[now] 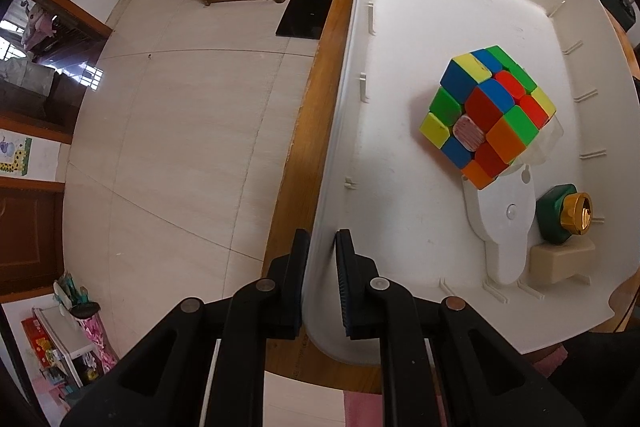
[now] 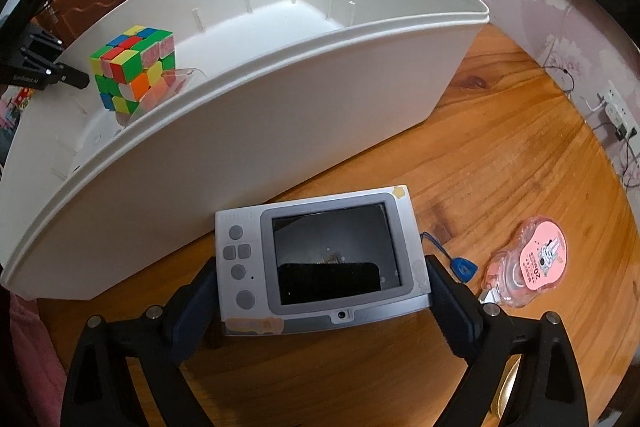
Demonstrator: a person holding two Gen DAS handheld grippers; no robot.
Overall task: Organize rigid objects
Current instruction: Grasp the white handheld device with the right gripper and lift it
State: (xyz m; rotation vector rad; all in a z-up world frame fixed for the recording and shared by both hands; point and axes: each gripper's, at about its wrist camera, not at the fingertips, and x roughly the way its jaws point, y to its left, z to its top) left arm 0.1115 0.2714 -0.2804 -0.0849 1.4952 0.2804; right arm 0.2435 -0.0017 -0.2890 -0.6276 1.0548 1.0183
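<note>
My left gripper (image 1: 323,247) is shut on the rim of a white plastic bin (image 1: 344,107), one finger outside and one inside its wall. In the bin lie a colourful puzzle cube (image 1: 486,115), a white flat piece (image 1: 502,223), a green bottle with a gold cap (image 1: 560,215) and a cream block (image 1: 560,263). In the right wrist view my right gripper (image 2: 320,291) is shut on a small white and grey camera (image 2: 320,263) by its sides, beside the bin (image 2: 280,131). The cube (image 2: 134,69) shows inside the bin.
A pink correction tape dispenser (image 2: 532,269) lies on the wooden table (image 2: 500,155) right of the camera, with the camera's blue strap tag (image 2: 464,267) between. Power strip and cables run along the right wall. The table's left edge (image 1: 296,155) drops to tiled floor.
</note>
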